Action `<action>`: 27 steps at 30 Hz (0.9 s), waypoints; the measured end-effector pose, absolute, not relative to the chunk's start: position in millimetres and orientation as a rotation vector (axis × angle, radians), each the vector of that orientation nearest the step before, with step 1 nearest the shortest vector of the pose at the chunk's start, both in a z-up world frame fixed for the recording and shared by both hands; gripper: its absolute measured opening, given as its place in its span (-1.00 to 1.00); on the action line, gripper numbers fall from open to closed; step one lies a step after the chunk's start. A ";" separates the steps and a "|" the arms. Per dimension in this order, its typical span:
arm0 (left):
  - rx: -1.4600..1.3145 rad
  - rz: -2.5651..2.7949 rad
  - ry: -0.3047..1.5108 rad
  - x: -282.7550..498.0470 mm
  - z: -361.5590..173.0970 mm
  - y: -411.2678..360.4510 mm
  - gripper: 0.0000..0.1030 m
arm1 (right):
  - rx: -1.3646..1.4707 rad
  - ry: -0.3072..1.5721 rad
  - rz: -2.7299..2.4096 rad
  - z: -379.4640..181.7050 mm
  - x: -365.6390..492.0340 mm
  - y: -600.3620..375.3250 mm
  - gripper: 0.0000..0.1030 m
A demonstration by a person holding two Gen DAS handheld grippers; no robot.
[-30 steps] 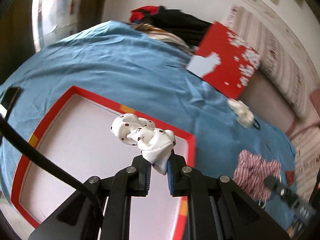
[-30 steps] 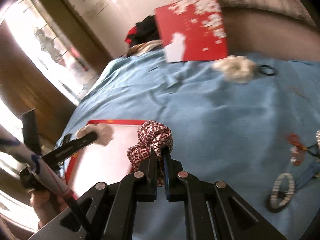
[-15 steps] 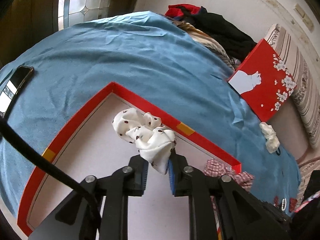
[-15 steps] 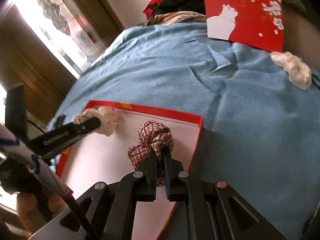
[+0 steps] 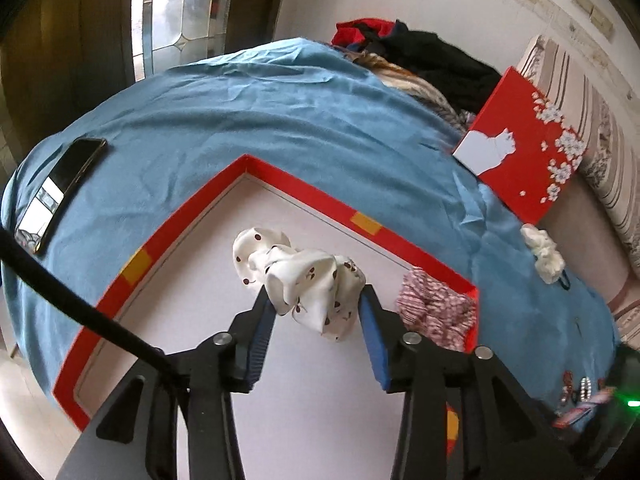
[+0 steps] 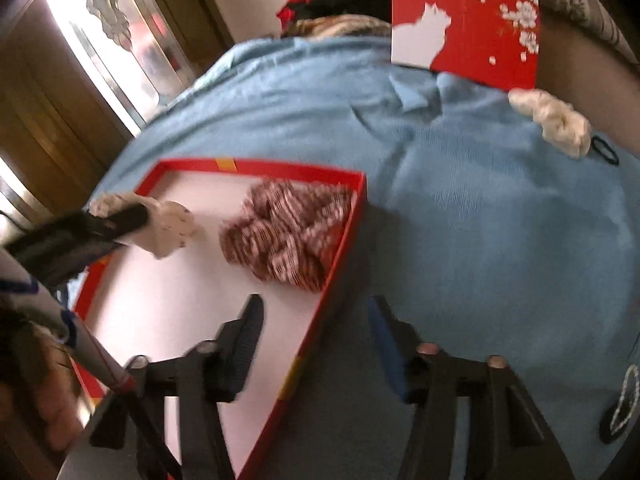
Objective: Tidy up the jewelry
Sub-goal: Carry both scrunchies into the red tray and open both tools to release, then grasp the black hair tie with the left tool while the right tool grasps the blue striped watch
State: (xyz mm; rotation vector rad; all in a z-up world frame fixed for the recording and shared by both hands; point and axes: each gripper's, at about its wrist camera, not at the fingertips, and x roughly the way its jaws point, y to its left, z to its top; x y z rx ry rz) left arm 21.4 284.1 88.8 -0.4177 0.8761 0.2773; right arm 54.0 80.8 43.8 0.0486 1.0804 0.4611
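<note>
Both tools have just been opening to drop their loads into the shallow red-rimmed white tray (image 5: 280, 172) on the bed. The right tool (image 6: 316, 312) stands apart and empty, the red-checked fabric scrunchie (image 6: 288, 232) lying in the tray's far right corner. The left tool (image 5: 316, 300) is parted too — the white dotted fabric scrunchie (image 5: 304, 272) hangs loosely between its fingers.

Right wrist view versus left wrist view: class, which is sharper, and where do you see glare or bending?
Left wrist view: sharp; phone reflects window light, tray rim bows from fisheye. Right wrist view: motion-blurred, plaid scrunchie smeared, window overexposed.
</note>
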 end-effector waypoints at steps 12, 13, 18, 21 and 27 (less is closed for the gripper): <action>-0.360 0.242 0.859 18.2 95.7 255.3 -0.13 | 0.114 1.133 0.296 36.4 36.1 51.6 -0.80; -0.353 0.238 0.853 18.4 97.0 252.7 -0.13 | 0.106 1.130 0.288 37.0 33.4 48.2 -0.79; -0.333 0.206 0.849 15.7 98.5 237.4 -0.13 | 0.171 1.115 0.363 52.2 26.7 25.2 -0.51; -0.276 0.185 0.849 2.6 95.3 221.3 -0.13 | 0.137 1.039 0.363 77.0 1.2 -9.6 0.04; -0.238 0.082 0.872 -21.9 88.1 185.5 -0.12 | 0.161 1.002 0.261 87.1 -55.2 -126.4 0.19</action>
